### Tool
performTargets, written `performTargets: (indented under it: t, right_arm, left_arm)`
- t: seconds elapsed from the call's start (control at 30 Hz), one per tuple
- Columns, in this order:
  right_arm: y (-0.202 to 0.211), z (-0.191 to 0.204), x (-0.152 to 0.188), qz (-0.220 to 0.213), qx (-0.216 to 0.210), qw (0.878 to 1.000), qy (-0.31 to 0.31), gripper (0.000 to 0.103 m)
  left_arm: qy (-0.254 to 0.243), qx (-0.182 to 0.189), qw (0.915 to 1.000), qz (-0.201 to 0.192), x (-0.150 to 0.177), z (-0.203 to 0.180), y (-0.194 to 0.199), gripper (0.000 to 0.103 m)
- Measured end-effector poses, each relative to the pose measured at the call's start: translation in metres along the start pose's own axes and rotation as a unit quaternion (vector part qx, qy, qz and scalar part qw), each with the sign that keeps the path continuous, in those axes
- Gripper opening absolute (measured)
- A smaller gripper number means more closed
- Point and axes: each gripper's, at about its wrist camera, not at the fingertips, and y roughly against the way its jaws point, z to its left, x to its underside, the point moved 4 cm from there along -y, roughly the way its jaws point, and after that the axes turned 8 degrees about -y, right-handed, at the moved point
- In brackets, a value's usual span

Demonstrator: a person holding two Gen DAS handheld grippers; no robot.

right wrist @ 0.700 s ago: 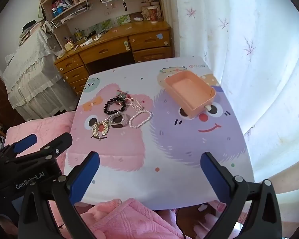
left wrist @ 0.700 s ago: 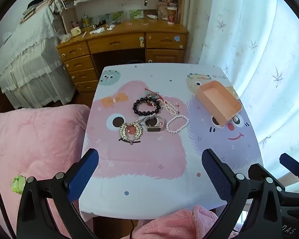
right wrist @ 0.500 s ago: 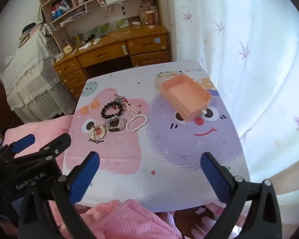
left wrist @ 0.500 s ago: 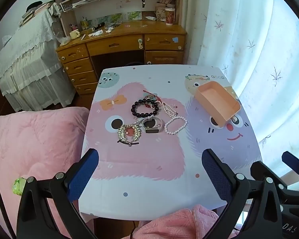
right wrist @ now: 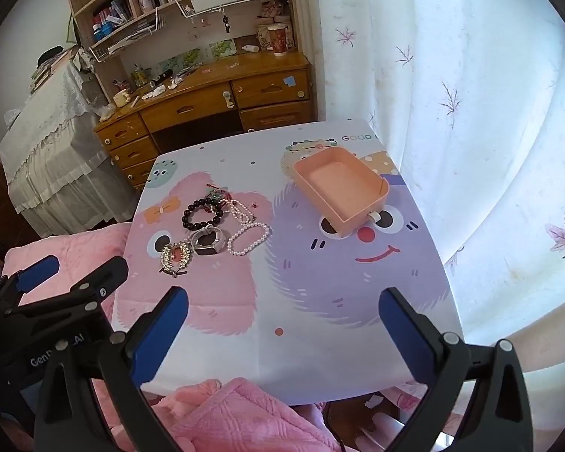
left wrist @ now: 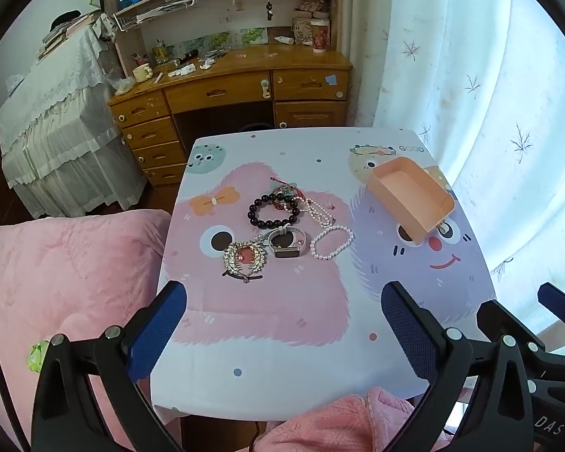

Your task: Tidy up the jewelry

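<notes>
A cluster of jewelry lies mid-table: a dark bead bracelet point(left wrist: 271, 211), a pearl bracelet point(left wrist: 331, 243), a pearl string point(left wrist: 318, 209), a silver watch point(left wrist: 287, 243) and a leaf-shaped brooch point(left wrist: 245, 258). In the right wrist view the dark bracelet point(right wrist: 202, 214) and pearl bracelet point(right wrist: 249, 240) show too. An empty orange box point(left wrist: 410, 197) point(right wrist: 341, 192) stands to their right. My left gripper point(left wrist: 282, 333) and right gripper point(right wrist: 282, 333) are open and empty, held above the near table edge.
The small table point(left wrist: 275, 384) has a cartoon-print cloth. A pink blanket point(left wrist: 67, 263) lies on the left and near side. A wooden desk point(left wrist: 237, 86) with shelves stands behind. White curtains point(left wrist: 489, 113) hang on the right.
Both grippers have drawn back and up a little, so the table sits slightly smaller and lower in both views. The jewelry and box have not moved.
</notes>
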Motion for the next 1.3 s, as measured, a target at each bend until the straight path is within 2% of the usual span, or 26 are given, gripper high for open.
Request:
performTargets:
  t: [0.37, 1.3]
  right_arm:
    - [-0.004, -0.002, 0.002, 0.008, 0.004, 1.0, 0.007, 0.102]
    - [-0.019, -0.005, -0.002, 0.033, 0.011, 0.999, 0.002, 0.102]
  left_arm:
    - [0.004, -0.004, 0.9999, 0.014, 0.001, 0.0, -0.002, 0.102]
    - [0.008, 0.002, 0.9998, 0.02, -0.004, -0.003, -0.008, 0.102]
